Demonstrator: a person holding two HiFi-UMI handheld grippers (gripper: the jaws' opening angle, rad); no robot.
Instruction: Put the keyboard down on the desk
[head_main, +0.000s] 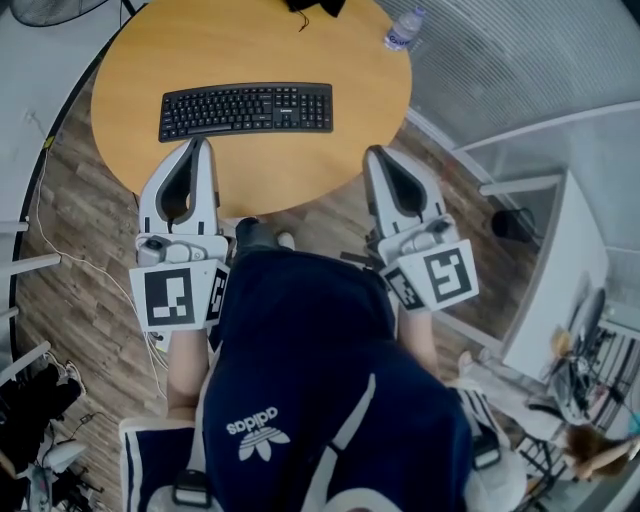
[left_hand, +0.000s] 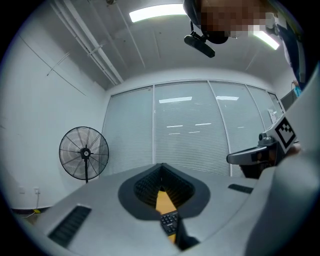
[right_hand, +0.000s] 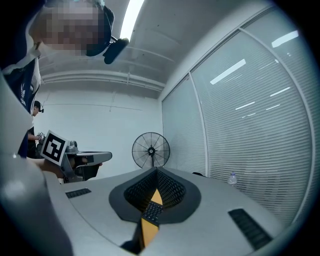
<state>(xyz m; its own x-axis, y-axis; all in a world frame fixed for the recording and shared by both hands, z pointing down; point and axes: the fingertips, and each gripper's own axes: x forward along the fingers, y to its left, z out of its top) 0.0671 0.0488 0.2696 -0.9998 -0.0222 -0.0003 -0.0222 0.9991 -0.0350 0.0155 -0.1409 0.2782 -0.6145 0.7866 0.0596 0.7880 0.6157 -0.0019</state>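
Observation:
The black keyboard (head_main: 245, 110) lies flat on the round wooden desk (head_main: 330, 160), near its middle. Neither gripper touches it. My left gripper (head_main: 203, 145) is held at the desk's near edge, just in front of the keyboard's left end, shut and empty. My right gripper (head_main: 373, 153) is at the near edge to the right of the keyboard, also shut and empty. In the left gripper view a sliver of the keyboard (left_hand: 170, 221) shows through the slit between the closed jaws. The right gripper view shows the same sliver of keyboard (right_hand: 151, 212).
A clear water bottle (head_main: 404, 28) stands at the desk's far right edge. A dark object (head_main: 315, 5) sits at the far edge. A standing fan (left_hand: 84, 152) is beyond the desk by a blinds-covered glass wall. White cables (head_main: 45, 215) trail on the wooden floor at left.

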